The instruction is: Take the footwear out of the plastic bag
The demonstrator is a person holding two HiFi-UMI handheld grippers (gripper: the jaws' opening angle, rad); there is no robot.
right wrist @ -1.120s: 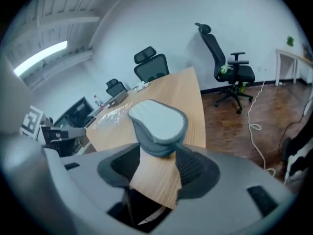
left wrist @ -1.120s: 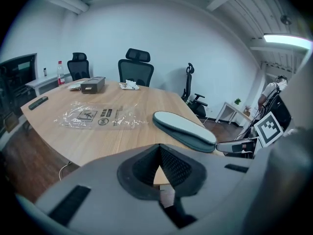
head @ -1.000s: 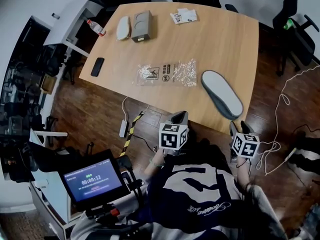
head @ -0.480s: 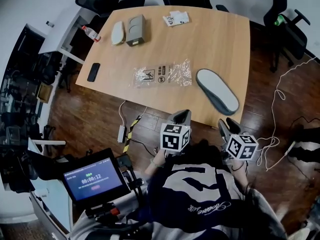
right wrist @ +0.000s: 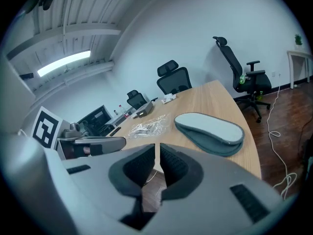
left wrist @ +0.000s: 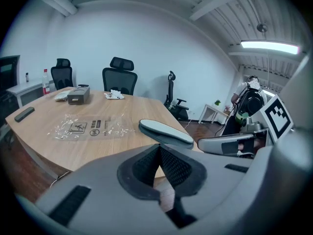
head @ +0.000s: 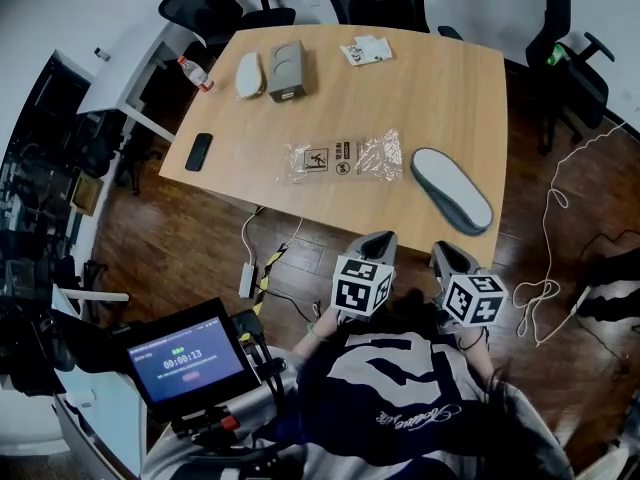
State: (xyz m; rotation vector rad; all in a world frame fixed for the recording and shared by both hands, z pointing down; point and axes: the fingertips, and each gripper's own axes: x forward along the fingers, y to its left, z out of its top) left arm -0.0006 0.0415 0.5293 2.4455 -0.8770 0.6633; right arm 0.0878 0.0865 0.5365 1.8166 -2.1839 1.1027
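A grey slipper [head: 452, 190] lies sole-up on the wooden table [head: 430, 98] near its right front edge, outside the bag. The clear plastic bag [head: 343, 158] lies flat and empty to its left. Both grippers hang off the table's front edge, close to the person's body and touching nothing. My left gripper [head: 378, 240] is shut, its pads meeting with nothing between them [left wrist: 159, 148]. My right gripper [head: 452, 256] has just been closing; its pads stand a thin slit apart with nothing between them [right wrist: 157, 148]. In the right gripper view the slipper [right wrist: 210, 131] lies ahead on the table.
At the table's far left lie a pale slipper [head: 247, 74], a grey box [head: 285, 68] and a dark phone [head: 199, 151]; papers [head: 366, 50] sit at the back. Office chairs [head: 575, 63] ring the table. Cables [head: 560, 198] trail on the floor at right. A screen [head: 188, 358] stands at lower left.
My right gripper has drawn back from the slipper's near end toward the left gripper, and its jaws have closed. The left gripper rose slightly. Slipper and bag stay put.
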